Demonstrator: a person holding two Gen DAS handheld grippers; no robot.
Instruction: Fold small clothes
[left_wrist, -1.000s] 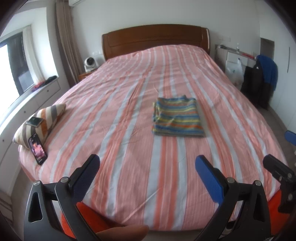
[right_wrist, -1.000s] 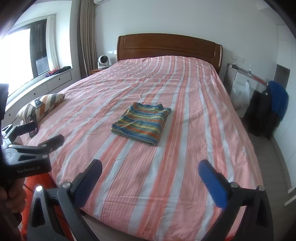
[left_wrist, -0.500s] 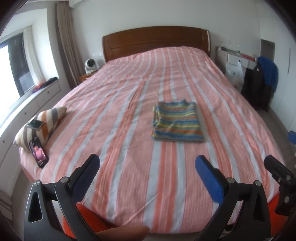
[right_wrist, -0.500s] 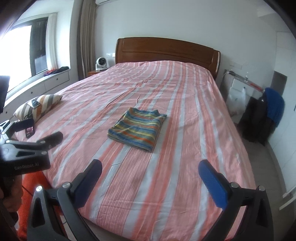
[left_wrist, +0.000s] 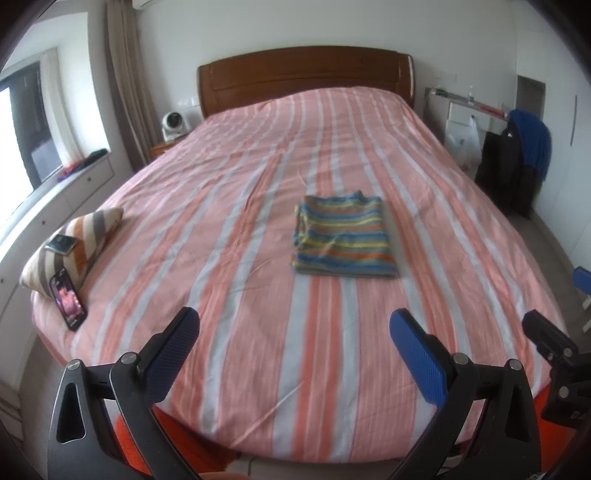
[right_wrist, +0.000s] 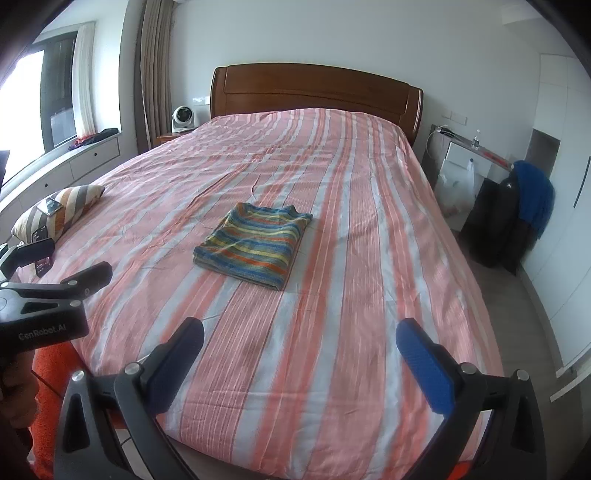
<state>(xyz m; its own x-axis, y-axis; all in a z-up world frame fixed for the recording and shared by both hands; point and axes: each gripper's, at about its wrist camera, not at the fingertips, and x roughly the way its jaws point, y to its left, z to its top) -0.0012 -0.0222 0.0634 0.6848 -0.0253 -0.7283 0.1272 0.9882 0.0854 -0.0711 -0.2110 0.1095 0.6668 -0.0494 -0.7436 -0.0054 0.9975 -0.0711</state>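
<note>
A folded garment with blue, yellow, green and orange stripes (left_wrist: 341, 236) lies flat in the middle of the pink-and-white striped bed (left_wrist: 240, 229); it also shows in the right wrist view (right_wrist: 255, 245). My left gripper (left_wrist: 293, 334) is open and empty, over the foot of the bed, well short of the garment. My right gripper (right_wrist: 299, 345) is open and empty, also back at the foot edge. The left gripper's body shows at the left of the right wrist view (right_wrist: 55, 288).
A striped cushion (left_wrist: 74, 247) with a small device on it lies at the bed's left edge, and a phone (left_wrist: 67, 298) leans against it. A wooden headboard (left_wrist: 306, 77) stands at the far end. A chair with dark and blue clothes (left_wrist: 517, 162) stands to the right.
Both grippers have drawn back and risen a little from the bed; the folded garment looks slightly farther away. Both stay open and the garment has not moved.
</note>
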